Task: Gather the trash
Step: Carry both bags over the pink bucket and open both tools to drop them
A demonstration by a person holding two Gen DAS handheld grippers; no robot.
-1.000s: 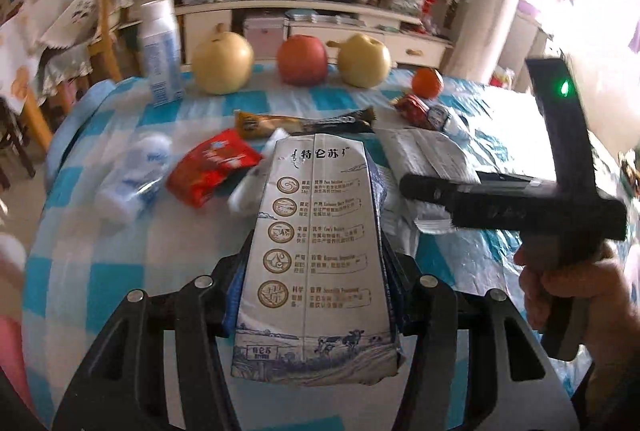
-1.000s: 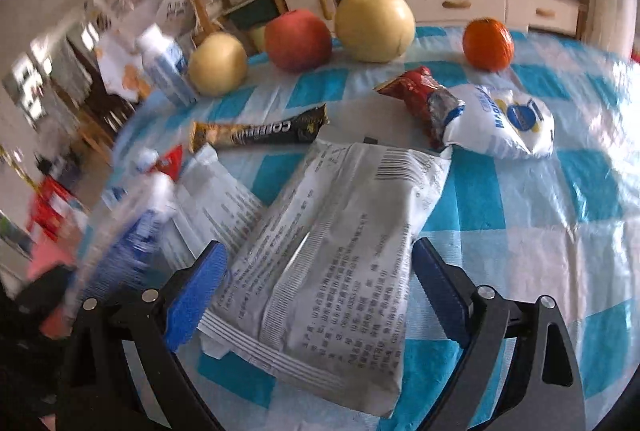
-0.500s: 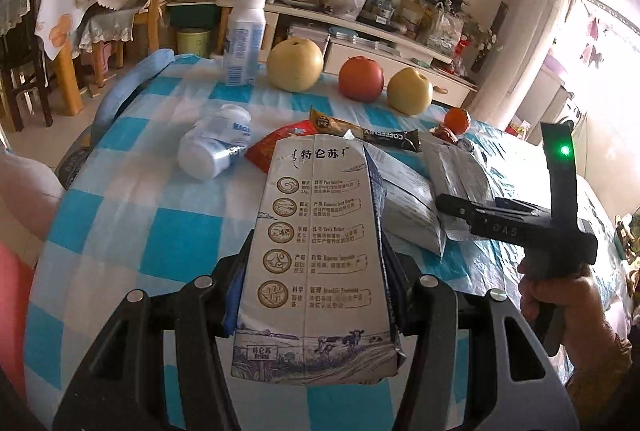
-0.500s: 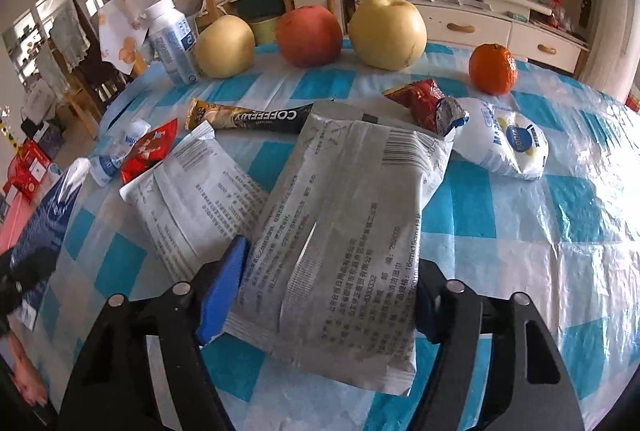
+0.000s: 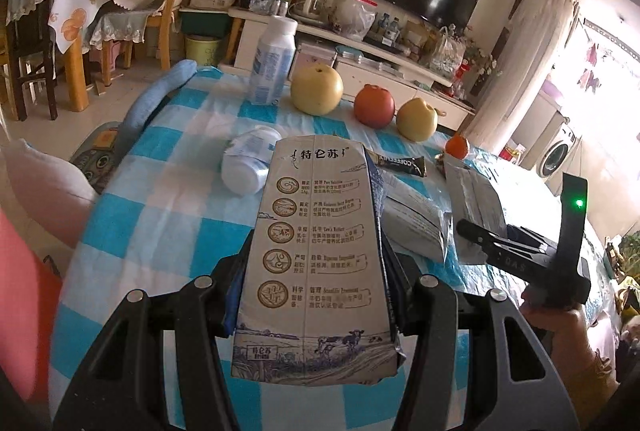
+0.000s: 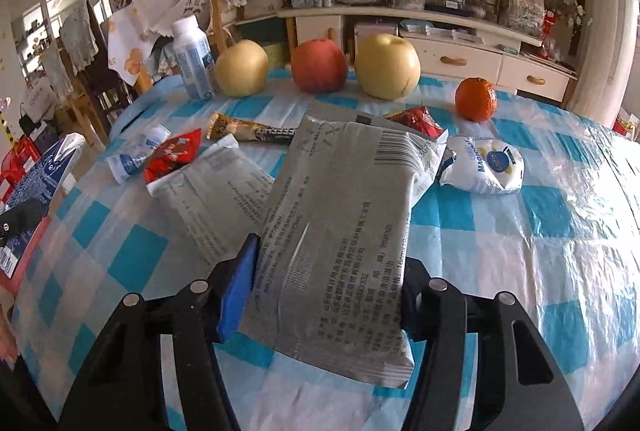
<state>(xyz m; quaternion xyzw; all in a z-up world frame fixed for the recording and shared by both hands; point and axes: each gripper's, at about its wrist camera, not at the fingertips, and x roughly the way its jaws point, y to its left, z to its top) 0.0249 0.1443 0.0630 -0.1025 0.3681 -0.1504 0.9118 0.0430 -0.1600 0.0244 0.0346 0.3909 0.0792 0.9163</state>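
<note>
My left gripper (image 5: 316,295) is shut on an empty milk carton (image 5: 316,255) and holds it above the near left part of the checked table (image 5: 152,215). My right gripper (image 6: 328,287) is shut on a silver foil packet (image 6: 340,215), lifted off the cloth; it also shows in the left wrist view (image 5: 476,207). On the table lie a second silver packet (image 6: 216,199), a red wrapper (image 6: 172,155), a coffee stick wrapper (image 6: 256,129), a tipped white bottle (image 5: 248,163), a red snack wrapper (image 6: 416,123) and a white crumpled packet (image 6: 484,171).
A standing white bottle (image 6: 192,59), two yellow pears (image 6: 242,69) (image 6: 386,67), a red apple (image 6: 318,65) and an orange (image 6: 476,99) line the table's far edge. A chair (image 5: 160,15) and a low cabinet (image 6: 440,39) stand behind.
My left gripper drew back and up from the table with the carton. My right gripper closed on the silver packet and lifted it.
</note>
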